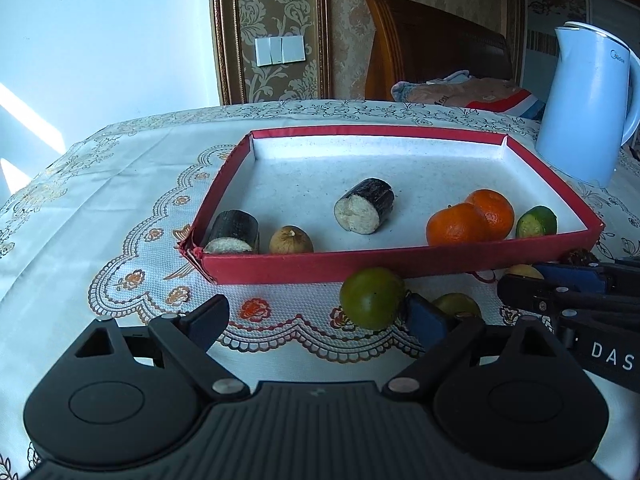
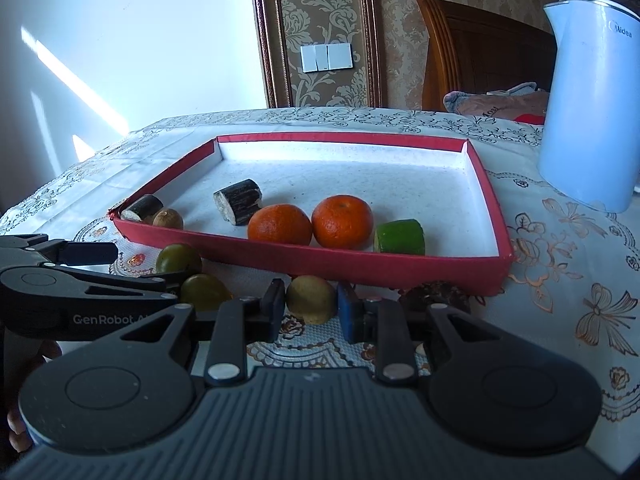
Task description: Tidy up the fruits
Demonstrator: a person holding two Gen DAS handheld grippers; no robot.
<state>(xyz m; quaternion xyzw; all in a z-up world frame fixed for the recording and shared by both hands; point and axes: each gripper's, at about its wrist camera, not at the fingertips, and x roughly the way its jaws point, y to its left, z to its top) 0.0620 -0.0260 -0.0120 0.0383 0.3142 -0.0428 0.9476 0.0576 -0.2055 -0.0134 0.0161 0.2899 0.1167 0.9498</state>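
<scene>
A shallow red tray (image 1: 400, 268) with a white floor sits on the desk (image 1: 100, 200), which is covered by a patterned cloth; the tray's front wall faces the cameras. Inside it, two dark cane pieces lie on the white floor: one (image 1: 234, 234) in the front left corner, the other (image 1: 366, 212) nearer the middle. A brown round fruit (image 1: 291, 240) rests just beside the corner piece. Two oranges (image 2: 280, 225) (image 2: 343, 222) sit touching or nearly so against the front wall toward the right, with a cut green fruit piece (image 2: 400, 237) just to their right.

On the cloth in front of the tray lie the loose fruits. A green round fruit (image 1: 372, 298) rests close to the tray's front wall, and a second green fruit (image 2: 204, 292) lies just beside it. A yellowish fruit (image 2: 312, 298) sits farther toward the desk's right edge, and a dark reddish object (image 2: 434, 294) lies beyond it, too hidden to identify.

The left gripper (image 1: 316, 322) hovers low over the cloth with its jaws spread wide; the first green fruit sits close beside the blue pad of its right finger, and contact cannot be judged. The right gripper (image 2: 310, 312) has its jaws on either side of the yellowish fruit; whether they actually touch it I cannot tell.

A pale blue kettle (image 2: 588, 104) stands at the desk's far right corner, beyond the tray.
</scene>
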